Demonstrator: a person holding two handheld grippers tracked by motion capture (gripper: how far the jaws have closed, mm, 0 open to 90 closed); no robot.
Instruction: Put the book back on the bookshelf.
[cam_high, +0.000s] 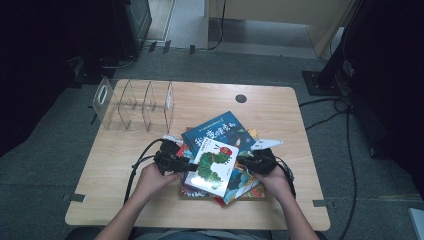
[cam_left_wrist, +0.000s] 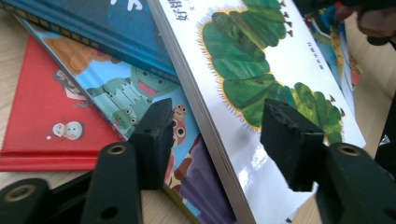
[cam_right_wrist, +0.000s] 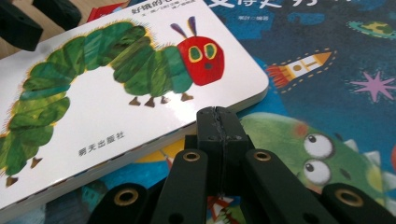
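I have the white caterpillar book (cam_high: 215, 166) on top of a pile of books (cam_high: 245, 187) near the front middle of the table (cam_high: 150, 200). My left gripper (cam_left_wrist: 224, 140) is open, its jaws on both sides of the book's edge. My right gripper (cam_right_wrist: 218, 135) is closed on nothing, its tip just beside the book's other edge.

Behind the pile to the left stands a clear divider rack (cam_high: 132, 104), well apart. The right gripper view shows the red caterpillar head (cam_right_wrist: 201, 53) and a blue rocket book (cam_right_wrist: 327, 56) beneath.
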